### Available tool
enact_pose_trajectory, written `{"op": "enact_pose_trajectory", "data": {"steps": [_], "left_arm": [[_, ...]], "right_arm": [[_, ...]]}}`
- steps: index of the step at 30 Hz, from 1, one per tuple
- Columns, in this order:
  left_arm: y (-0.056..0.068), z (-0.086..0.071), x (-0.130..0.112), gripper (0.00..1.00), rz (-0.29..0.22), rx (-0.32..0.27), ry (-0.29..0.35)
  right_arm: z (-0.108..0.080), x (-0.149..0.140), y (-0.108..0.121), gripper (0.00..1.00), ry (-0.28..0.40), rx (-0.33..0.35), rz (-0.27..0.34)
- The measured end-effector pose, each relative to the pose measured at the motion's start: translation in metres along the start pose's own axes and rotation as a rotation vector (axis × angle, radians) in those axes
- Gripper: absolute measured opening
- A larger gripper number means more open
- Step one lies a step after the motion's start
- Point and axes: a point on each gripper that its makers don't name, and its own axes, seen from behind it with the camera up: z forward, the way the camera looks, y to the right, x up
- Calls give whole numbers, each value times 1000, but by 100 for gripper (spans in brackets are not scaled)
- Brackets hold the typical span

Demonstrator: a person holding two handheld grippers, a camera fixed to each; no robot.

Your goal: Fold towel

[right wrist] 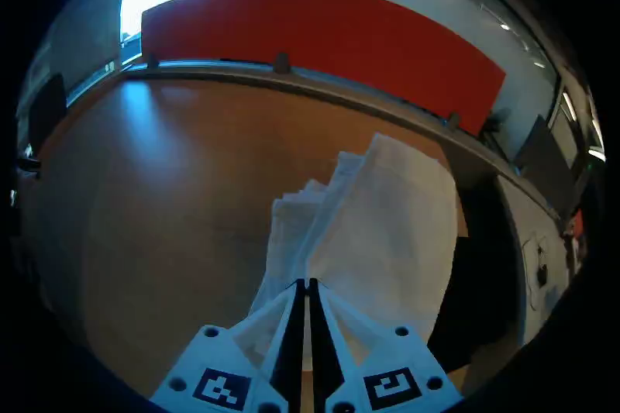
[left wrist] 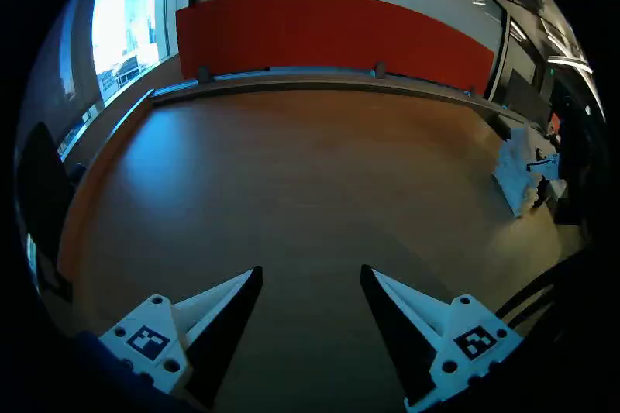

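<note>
White towel (right wrist: pixel 380 211) bunches mid-frame, pinched between the right gripper's (right wrist: pixel 306 285) pressed-together jaws, while the left gripper (left wrist: pixel 310 273) hangs spread-jawed and empty above the wooden table (left wrist: pixel 294 180) at lower centre, so folding looks barely started.

Dim, bluish frames; window (left wrist: pixel 124 18) glare upper left; edges bend strongly.

Left claw (left wrist: pixel 311 277) spread wide; right claw (right wrist: pixel 304 283) clamped.

Towel (right wrist: pixel 387 211): soft white cloth. Table (left wrist: pixel 310 180): smooth wood w/ slight sheen.
</note>
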Motion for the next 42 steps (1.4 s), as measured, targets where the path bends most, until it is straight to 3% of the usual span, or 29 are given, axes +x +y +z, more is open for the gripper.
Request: {"op": "enact_pose_trajectory", "data": {"steps": [15, 24, 33, 34, 39, 42], "left_arm": [[1, -1, 2, 93, -1, -3, 4], [1, 0, 2, 93, 0, -7, 7], [1, 0, 2, 93, 8, -10, 6], [0, 0, 2, 93, 7, -9, 6], [-2, -1, 2, 93, 2, -7, 9], [-3, -1, 2, 93, 1, -6, 11]], "right_arm": [[-13, -5, -24, 6, -17, 91, -8], [-27, -24, -45, 7, -58, 162, -52], [-27, -18, -43, 8, -32, 131, -39], [-28, -16, -42, 10, -25, 126, -37], [-34, -7, -38, 59, 14, 93, -34], [-37, -5, -35, 77, 31, 72, -36]]}}
